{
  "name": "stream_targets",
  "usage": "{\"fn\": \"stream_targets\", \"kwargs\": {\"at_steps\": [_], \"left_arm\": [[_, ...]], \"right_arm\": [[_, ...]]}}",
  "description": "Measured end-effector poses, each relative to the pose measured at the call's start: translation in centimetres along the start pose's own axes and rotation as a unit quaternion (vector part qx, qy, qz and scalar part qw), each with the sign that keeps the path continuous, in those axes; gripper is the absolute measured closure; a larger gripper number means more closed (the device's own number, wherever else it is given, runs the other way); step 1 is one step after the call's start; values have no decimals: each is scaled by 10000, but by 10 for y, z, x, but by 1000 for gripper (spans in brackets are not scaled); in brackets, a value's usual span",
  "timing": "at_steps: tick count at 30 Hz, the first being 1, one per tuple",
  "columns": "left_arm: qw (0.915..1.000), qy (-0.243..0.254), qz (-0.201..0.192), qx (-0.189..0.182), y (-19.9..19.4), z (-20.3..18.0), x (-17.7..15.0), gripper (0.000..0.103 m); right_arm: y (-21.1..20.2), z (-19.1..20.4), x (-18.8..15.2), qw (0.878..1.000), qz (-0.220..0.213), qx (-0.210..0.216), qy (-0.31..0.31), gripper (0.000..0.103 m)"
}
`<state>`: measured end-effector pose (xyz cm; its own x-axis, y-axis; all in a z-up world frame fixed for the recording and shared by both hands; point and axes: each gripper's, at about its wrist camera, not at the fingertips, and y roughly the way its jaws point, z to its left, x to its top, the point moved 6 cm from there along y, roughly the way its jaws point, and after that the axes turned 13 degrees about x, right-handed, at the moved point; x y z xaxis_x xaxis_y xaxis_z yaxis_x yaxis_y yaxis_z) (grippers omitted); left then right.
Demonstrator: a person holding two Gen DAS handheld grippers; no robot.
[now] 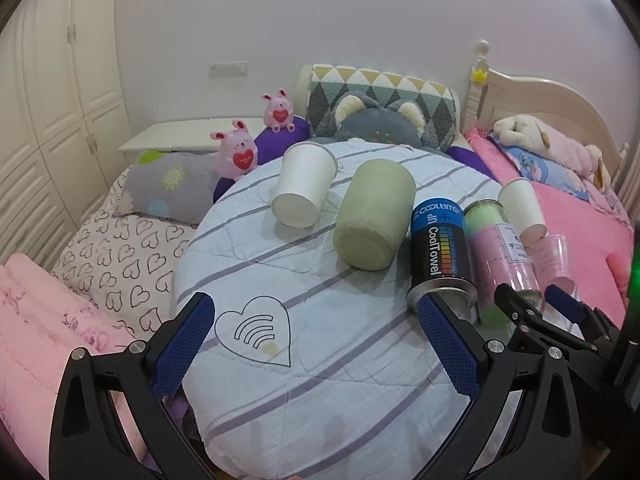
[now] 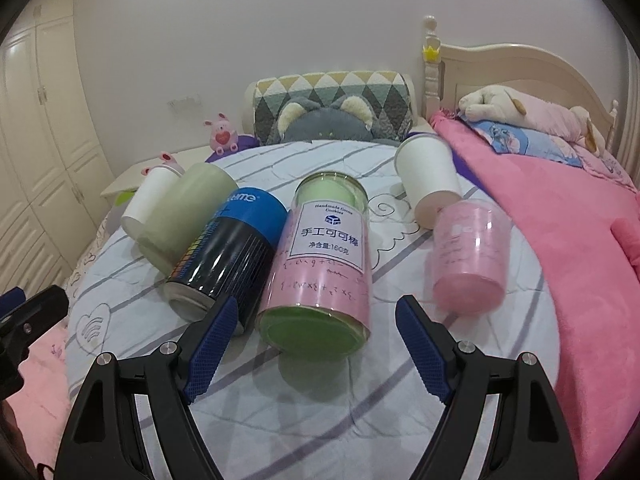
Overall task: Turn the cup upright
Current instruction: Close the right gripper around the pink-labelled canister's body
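Observation:
Several cups and canisters lie on their sides on a round striped quilt (image 1: 320, 360). A white paper cup (image 1: 304, 188) lies at the back left, beside a pale green cup (image 1: 374, 216). A black-and-blue CoolTowel can (image 1: 440, 256), a clear pink-and-green jar (image 2: 320, 264), a second white paper cup (image 2: 432, 188) and a pink translucent cup (image 2: 470, 256) lie further right. My left gripper (image 1: 316, 312) is open and empty, near the quilt's front. My right gripper (image 2: 318, 320) is open, its fingers either side of the jar's near end without touching it.
A pink blanket (image 2: 580, 240) covers the bed at the right. Plush toys (image 1: 236, 152) and pillows (image 1: 384, 100) line the back by the headboard (image 2: 520, 68). A white wardrobe (image 1: 52, 100) stands at the left. A heart-patterned sheet (image 1: 120, 256) lies left of the quilt.

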<state>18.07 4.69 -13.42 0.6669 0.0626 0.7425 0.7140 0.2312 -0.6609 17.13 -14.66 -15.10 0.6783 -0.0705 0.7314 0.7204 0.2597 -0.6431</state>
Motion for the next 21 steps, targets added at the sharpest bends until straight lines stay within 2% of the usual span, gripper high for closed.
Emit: {"fn": "stream_targets", "kwargs": {"at_steps": [13,15,16,21], "left_arm": [[9998,-58,188,-26,19,2,-1,0],[9998,-59,187,-24,19,2,-1,0],[9998,-60,185,-37,19,2,-1,0],[9998,-51,194,-72,14,3,-3,0]], "right_arm": [[35,-12,-4,9991,282,108,285,21],[35,-14,-4,9989,292,152,345,25],[35,-14,-4,9987,303,199,348,31],[30,-10,-7,9988,375,188,241,30]]}}
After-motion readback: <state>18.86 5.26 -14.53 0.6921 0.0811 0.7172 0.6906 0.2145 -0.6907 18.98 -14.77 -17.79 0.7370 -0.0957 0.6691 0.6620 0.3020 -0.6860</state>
